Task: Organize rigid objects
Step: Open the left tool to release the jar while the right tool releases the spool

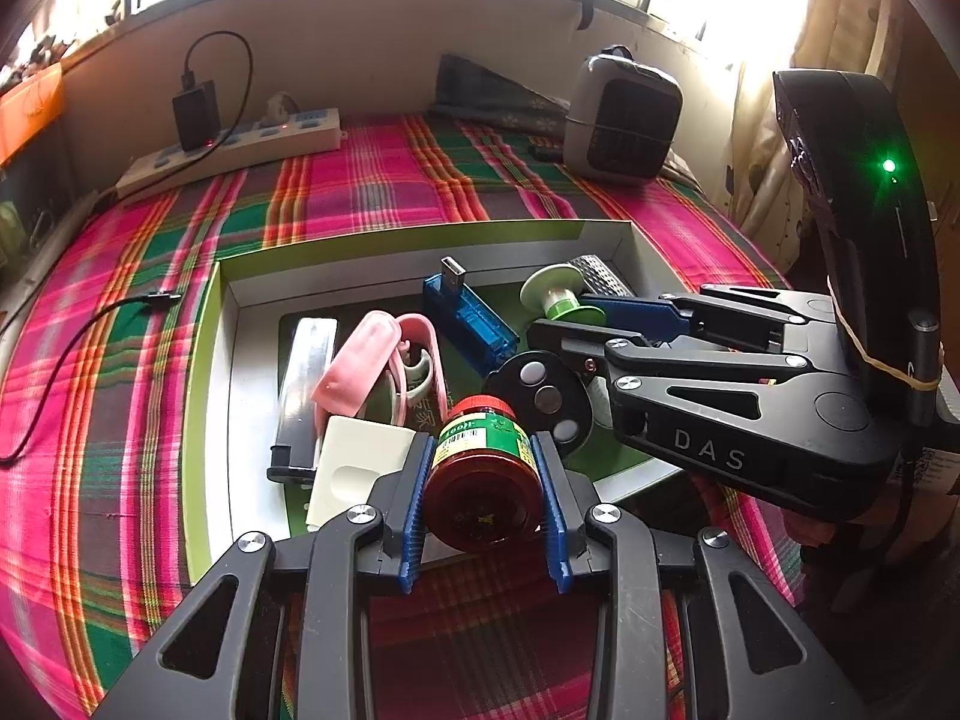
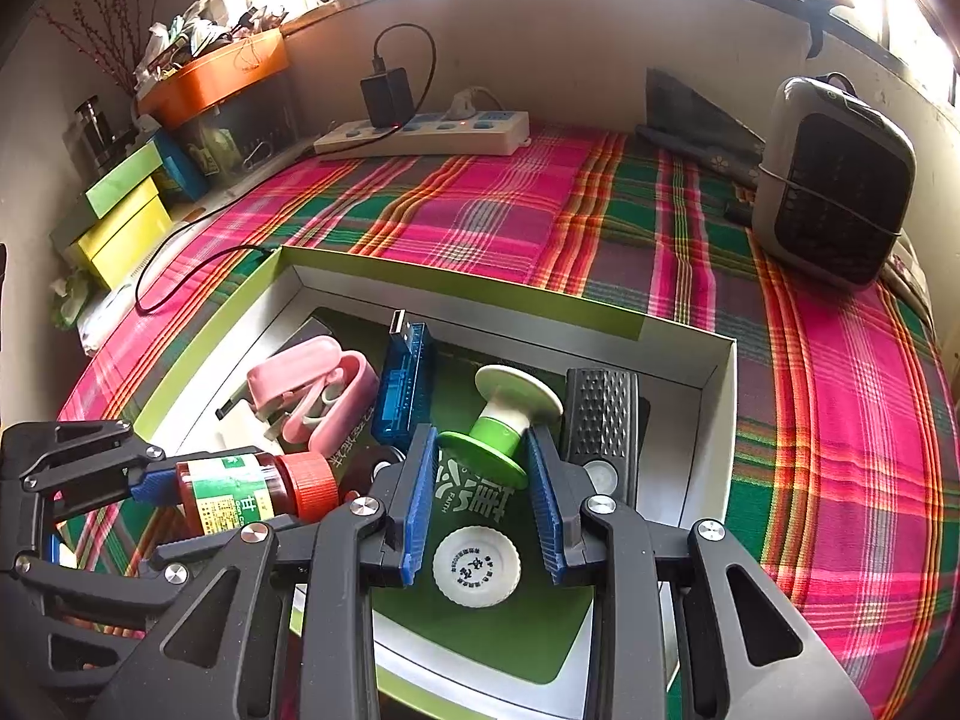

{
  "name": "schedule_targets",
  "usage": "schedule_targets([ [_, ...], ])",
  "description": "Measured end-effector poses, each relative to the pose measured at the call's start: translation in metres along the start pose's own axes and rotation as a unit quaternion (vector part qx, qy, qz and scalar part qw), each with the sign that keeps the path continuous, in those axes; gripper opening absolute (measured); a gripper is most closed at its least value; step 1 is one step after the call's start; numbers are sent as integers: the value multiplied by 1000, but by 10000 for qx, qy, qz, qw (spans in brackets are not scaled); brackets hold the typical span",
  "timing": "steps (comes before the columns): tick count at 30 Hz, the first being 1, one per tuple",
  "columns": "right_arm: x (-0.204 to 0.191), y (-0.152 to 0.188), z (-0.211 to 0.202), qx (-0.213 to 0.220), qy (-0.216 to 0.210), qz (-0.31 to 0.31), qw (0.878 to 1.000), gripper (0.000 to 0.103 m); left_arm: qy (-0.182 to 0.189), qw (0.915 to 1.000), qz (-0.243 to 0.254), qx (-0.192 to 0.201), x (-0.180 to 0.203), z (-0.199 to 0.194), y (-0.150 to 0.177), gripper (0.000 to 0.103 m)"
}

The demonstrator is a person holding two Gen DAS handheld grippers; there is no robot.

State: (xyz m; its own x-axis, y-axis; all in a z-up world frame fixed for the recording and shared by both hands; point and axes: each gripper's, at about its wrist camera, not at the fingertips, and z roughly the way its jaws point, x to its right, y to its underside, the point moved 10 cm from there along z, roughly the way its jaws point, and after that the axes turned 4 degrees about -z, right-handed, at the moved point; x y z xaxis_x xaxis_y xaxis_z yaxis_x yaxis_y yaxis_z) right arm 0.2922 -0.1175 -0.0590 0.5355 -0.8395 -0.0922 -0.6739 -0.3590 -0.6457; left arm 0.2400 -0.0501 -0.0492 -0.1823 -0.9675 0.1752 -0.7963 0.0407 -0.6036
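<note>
From the left wrist view, your left hand-held gripper (image 1: 483, 501) holds the red-capped jar (image 1: 480, 468) by its sides, blue pads against the glass, cap pointing away into the box (image 1: 396, 243); holding it by the body keeps the cap leading toward the crowded tray, where a pink case (image 1: 375, 360), a blue USB stick (image 1: 468, 321) and a black disc (image 1: 540, 393) already lie. The jar sits over the box's near edge, above the plaid cloth of the counter (image 1: 150, 312). From the right wrist view, your right hand-held gripper (image 2: 480, 492) is narrowed around the green spool (image 2: 501, 426), which lies tilted toward the far right part of the box beside a black textured block (image 2: 603, 414); the pads probably press its near flange, though that contact is hard to confirm. A white cap (image 2: 477, 567) lies below, between the fingers, untouched.
</note>
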Motion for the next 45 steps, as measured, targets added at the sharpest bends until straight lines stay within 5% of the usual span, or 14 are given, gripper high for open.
schedule_targets([
  [25,-1,3,-3,-2,-73,159,9998,32,-97,9999,68,62,2,-4,2,43],
  [45,-17,7,-53,501,13,416,9979,38,-328,9989,-13,332,2,-36,13,47],
])
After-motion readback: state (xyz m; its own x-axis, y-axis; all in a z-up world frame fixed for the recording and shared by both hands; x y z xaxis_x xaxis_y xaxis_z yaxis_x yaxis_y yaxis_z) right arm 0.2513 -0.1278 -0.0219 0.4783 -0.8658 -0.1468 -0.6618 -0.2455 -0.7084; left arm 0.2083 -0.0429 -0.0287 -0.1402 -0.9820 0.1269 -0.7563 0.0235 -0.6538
